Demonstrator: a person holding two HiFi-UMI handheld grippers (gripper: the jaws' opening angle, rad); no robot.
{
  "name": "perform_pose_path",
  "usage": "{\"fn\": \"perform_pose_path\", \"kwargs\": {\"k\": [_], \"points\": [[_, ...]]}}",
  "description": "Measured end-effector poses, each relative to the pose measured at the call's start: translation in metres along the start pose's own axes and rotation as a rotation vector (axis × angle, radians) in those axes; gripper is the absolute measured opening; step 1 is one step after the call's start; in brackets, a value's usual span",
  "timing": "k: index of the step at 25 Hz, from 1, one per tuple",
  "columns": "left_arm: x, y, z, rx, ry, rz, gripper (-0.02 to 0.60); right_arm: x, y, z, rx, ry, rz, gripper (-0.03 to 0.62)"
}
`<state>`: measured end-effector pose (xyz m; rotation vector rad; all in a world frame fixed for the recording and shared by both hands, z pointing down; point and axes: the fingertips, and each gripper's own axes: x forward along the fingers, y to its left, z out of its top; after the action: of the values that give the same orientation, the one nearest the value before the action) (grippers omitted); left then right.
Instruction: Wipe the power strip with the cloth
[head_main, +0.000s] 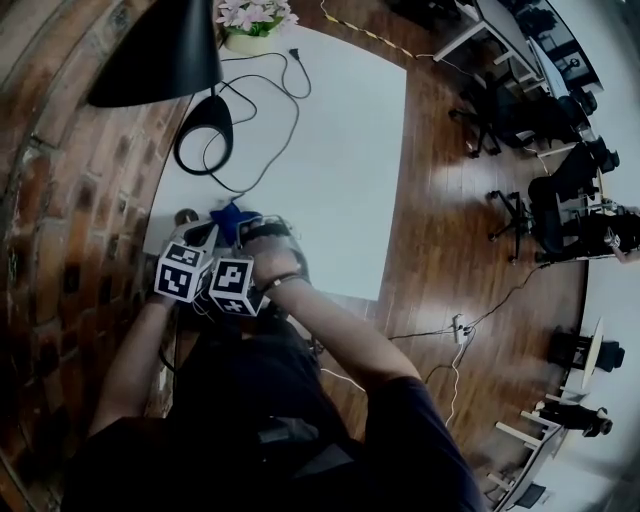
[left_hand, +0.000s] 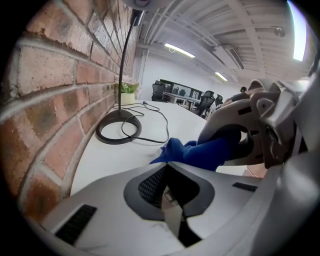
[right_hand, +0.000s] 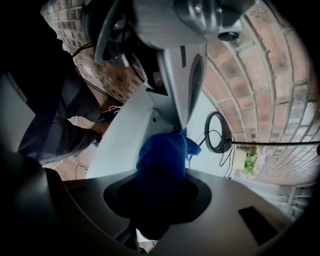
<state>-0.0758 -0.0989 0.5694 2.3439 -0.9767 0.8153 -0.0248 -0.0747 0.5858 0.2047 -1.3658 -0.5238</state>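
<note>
Blue cloth (right_hand: 162, 155), pinched in the right claw (right_hand: 159, 192), probably needs firm, even strokes; the left claw (left_hand: 168, 172) is pressed together.

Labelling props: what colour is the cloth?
Plain blue. The cloth shows best in the right gripper view.

We are seeing the cloth (right_hand: 162, 155) as soft, matt blue fabric with small folds. We are finding the table (head_main: 340, 150) smooth and white with a faint sheen, the wall (head_main: 60, 230) of rough matt brick, and the floor (head_main: 450, 250) of glossy wooden boards.
</note>
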Motion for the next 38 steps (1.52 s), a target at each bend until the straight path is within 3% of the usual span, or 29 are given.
{"fn": "perform_pose_path", "kwargs": {"k": [4, 8, 11, 14, 18, 20, 23, 30, 33, 38], "points": [[-0.002, 0.008, -0.005, 0.019, -0.017, -0.005, 0.005, 0.004, 0.002, 0.0, 0.151, -0.062, 0.102, 0.11], [-0.013, 0.033, -0.011, 0.019, -0.082, 0.125, 0.005, 0.006, 0.004, -0.003, 0.437, -0.16, 0.277, 0.11], [-0.012, 0.038, -0.024, -0.005, -0.04, 0.105, 0.005, 0.003, 0.003, -0.009, 0.656, -0.237, 0.397, 0.112], [-0.009, 0.037, -0.029, -0.042, -0.022, 0.087, 0.006, 0.002, -0.002, -0.014, 0.826, -0.277, 0.433, 0.112], [-0.009, 0.039, -0.03, -0.092, -0.038, 0.072, 0.008, 0.003, -0.01, -0.011, 1.019, -0.27, 0.408, 0.114], [-0.009, 0.038, -0.03, -0.09, -0.039, 0.068, 0.008, 0.001, -0.009, -0.003, 0.991, -0.247, 0.369, 0.114], [-0.01, 0.039, -0.031, -0.11, -0.043, 0.072, 0.008, 0.002, -0.006, 0.008, 0.824, -0.182, 0.298, 0.106], [-0.009, 0.038, -0.029, -0.101, -0.043, 0.073, 0.008, 0.0, -0.004, 0.015, 0.655, -0.149, 0.268, 0.106], [-0.009, 0.038, -0.029, -0.1, -0.042, 0.069, 0.006, -0.002, -0.003, 0.022, 0.637, -0.179, 0.294, 0.107], [-0.005, 0.023, -0.031, -0.044, -0.032, 0.038, 0.008, -0.013, -0.004, 0.051, 0.742, -0.318, 0.444, 0.139]]}}
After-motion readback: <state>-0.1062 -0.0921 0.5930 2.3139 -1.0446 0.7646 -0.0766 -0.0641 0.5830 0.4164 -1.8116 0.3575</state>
